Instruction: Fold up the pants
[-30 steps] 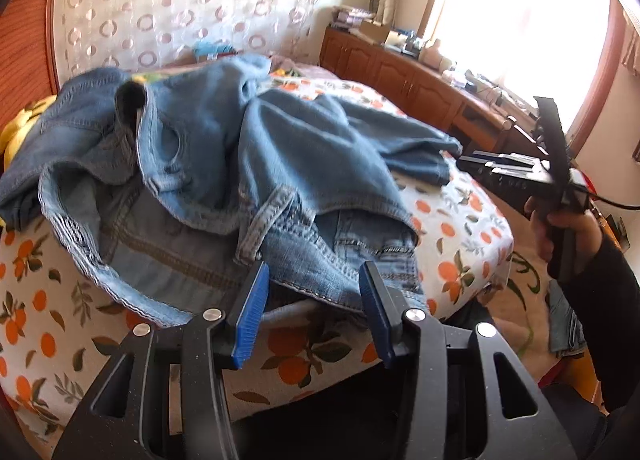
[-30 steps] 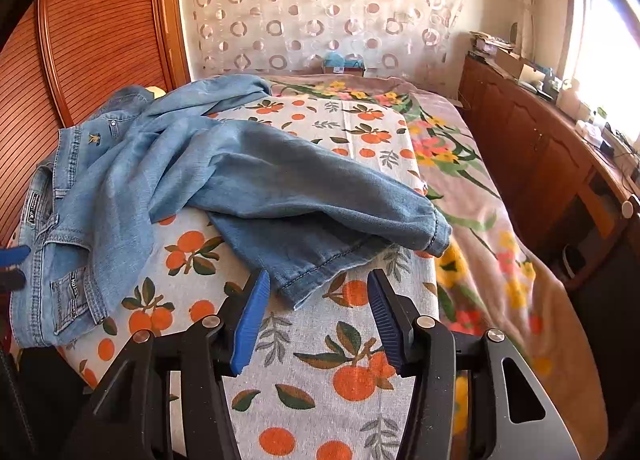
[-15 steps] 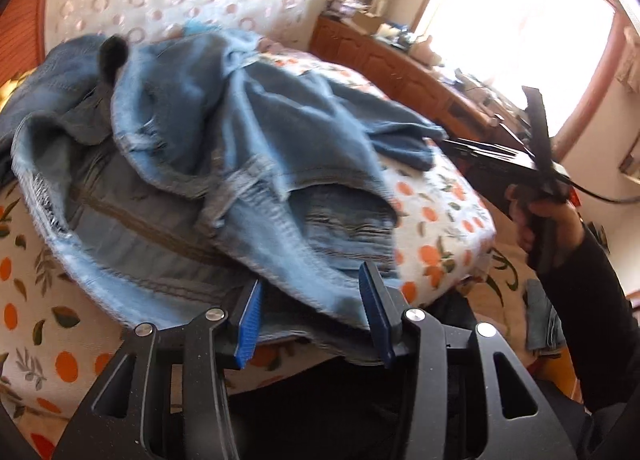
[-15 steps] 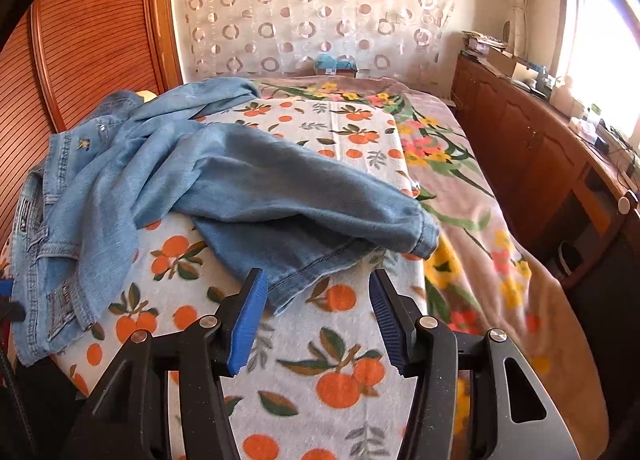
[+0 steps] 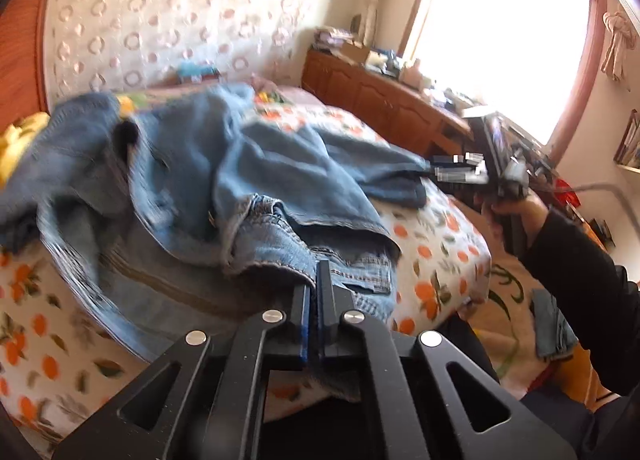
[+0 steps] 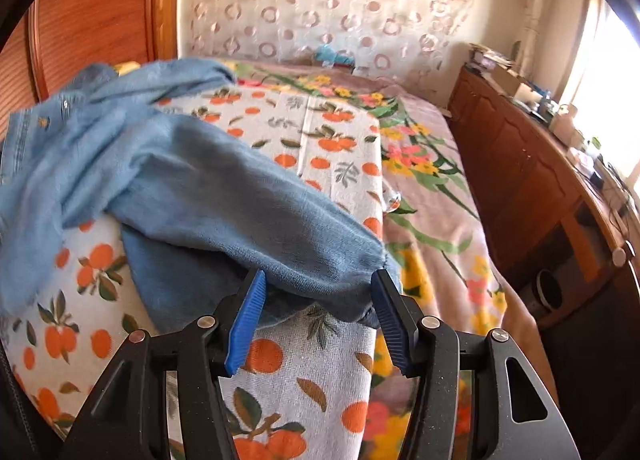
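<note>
Gripping: left gripper [image 5: 313, 292], black frame with blue pads, jaws having just been closing, now clamped together on the waistband edge of the crumpled light-blue denim pants [image 5: 240, 195].
Approaching: right gripper [image 6: 318, 312], same build, jaws standing at a middling width, straddling the hem of one pant leg without pressing it; hem lying just ahead of and between the blue pads [image 6: 245, 322].
Deciding relation: leg's long axis running from the hem at the right gripper up and leftward toward the waist; waist end nearer the left hand, hem end nearer the right.
Lying: pants heaped on the orange-print white bedspread [image 6: 280, 380], waist at the near edge of the bed, legs trailing across it.
Looking: soft, rumpled, twisted, one leg draped over the other; not yet flattened.
Judging: stretching out probably coming next, needing the right jaws closing first.
</note>
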`<state>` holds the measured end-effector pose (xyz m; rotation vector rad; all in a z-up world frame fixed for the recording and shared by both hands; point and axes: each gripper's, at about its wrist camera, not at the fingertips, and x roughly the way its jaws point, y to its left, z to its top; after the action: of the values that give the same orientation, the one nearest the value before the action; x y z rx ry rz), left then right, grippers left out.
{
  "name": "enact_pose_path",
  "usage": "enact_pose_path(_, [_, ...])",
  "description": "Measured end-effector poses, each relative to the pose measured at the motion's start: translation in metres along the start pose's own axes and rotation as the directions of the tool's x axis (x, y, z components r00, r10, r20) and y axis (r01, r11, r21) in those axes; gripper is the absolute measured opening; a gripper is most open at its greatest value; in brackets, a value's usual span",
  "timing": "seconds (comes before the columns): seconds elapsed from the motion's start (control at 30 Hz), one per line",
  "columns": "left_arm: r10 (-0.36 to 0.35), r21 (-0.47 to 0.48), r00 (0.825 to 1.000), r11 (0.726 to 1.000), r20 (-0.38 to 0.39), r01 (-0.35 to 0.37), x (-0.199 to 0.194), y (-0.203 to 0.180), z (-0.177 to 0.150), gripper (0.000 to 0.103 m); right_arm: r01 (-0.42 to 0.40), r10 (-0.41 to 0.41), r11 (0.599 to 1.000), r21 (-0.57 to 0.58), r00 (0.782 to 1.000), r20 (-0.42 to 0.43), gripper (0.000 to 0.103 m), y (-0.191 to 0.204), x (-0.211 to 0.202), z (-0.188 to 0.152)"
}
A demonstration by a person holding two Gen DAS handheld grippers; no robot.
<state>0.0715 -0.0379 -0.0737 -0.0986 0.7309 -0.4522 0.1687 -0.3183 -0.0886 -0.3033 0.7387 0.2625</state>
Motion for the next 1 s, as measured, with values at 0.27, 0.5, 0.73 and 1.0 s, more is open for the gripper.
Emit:
enact_pose_path(0.27, [0.085, -0.009, 0.99, 0.996, 0.11, -0.084, -0.034, 0.023, 0.034, 0.003, -0.009, 0.008, 0.999, -0.038, 1.0, -0.023, 0.057, -0.003, 0.011, 0.008])
enact_pose_path(0.5, [0.153, -0.016, 0.973, 0.988, 0.172, -0.152, -0.053, 0.046, 0.06, 0.002, -0.032, 0.031, 0.999, -0.018, 0.999, -0.037, 0.009, -0.009, 0.015, 0.012])
enact_pose_path(0.73, [0.215, -0.004, 0.949, 0.975, 0.229, -0.22, -0.069, 0.064, 0.091, 0.002, 0.032, -0.037, 0.999, 0.041, 0.992, 0.118, 0.004, -0.03, -0.036, 0.046])
enact_pose_path(1.0, [0.279, -0.021, 0.913, 0.958, 0.299, -0.286, -0.073, 0.085, 0.141, 0.002, 0.154, -0.164, 0.986, 0.057, 0.949, 0.269, 0.004, -0.057, -0.098, 0.127])
